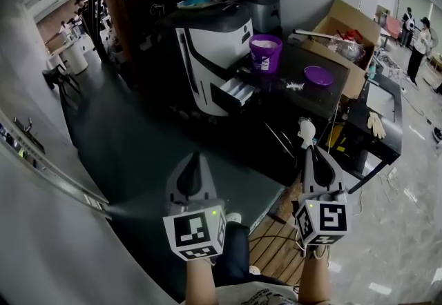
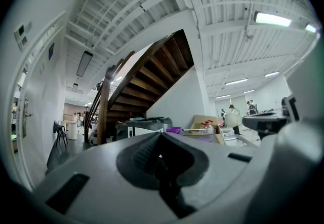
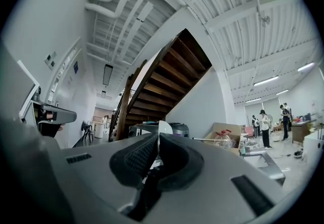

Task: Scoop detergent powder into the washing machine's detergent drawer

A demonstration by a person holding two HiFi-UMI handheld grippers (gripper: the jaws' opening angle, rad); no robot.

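Note:
A small white and black washing machine (image 1: 207, 55) stands on the dark table (image 1: 304, 100), and its detergent drawer (image 1: 235, 92) is pulled out. Right of it stands a purple tub of white powder (image 1: 265, 50), with the purple lid (image 1: 318, 76) lying further right. Both grippers are held low and near me, well short of the machine. My left gripper (image 1: 196, 156) (image 2: 159, 134) is shut with nothing in it. My right gripper (image 1: 309, 150) (image 3: 158, 137) is shut on the handle of a white scoop (image 1: 306, 131) (image 3: 163, 127), whose bowl sticks out past the jaws.
A black appliance (image 1: 259, 3) stands behind the machine. An open cardboard box (image 1: 345, 31) with bottles sits at the table's right end. White gloves (image 1: 377, 124) lie on a lower black stand. A wooden staircase rises at the back left, and people (image 1: 419, 41) stand far right.

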